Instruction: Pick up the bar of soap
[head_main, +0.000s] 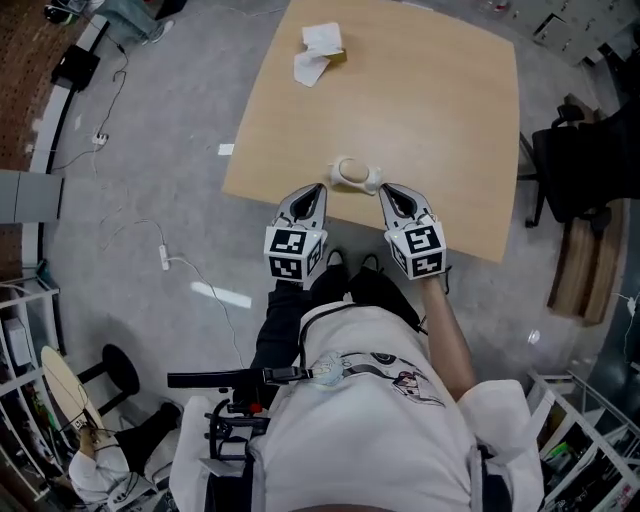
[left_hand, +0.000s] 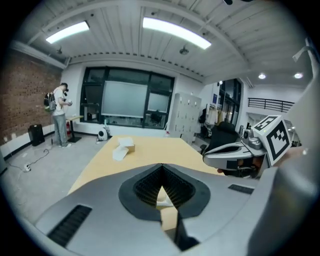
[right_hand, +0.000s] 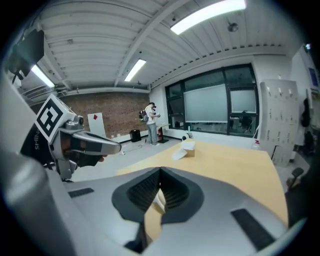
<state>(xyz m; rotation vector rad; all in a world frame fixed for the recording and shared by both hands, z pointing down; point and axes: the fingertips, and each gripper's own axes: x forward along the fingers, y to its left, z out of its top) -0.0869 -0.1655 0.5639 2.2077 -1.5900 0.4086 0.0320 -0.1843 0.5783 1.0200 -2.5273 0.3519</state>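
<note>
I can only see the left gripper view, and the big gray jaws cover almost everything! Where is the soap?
Observer: In the head view, the bar of soap lies at the near edge of the table. It sits between the tips of the left gripper and the right gripper.
Operator: Is the other gripper grabbing it?
Observer: No. The right gripper view shows its jaws closed tip to tip with nothing between them, and the soap lies beyond them.
Operator: Who is holding the grippers?
Observer: The head view shows a person in a white top, right at the table's near edge.
</note>
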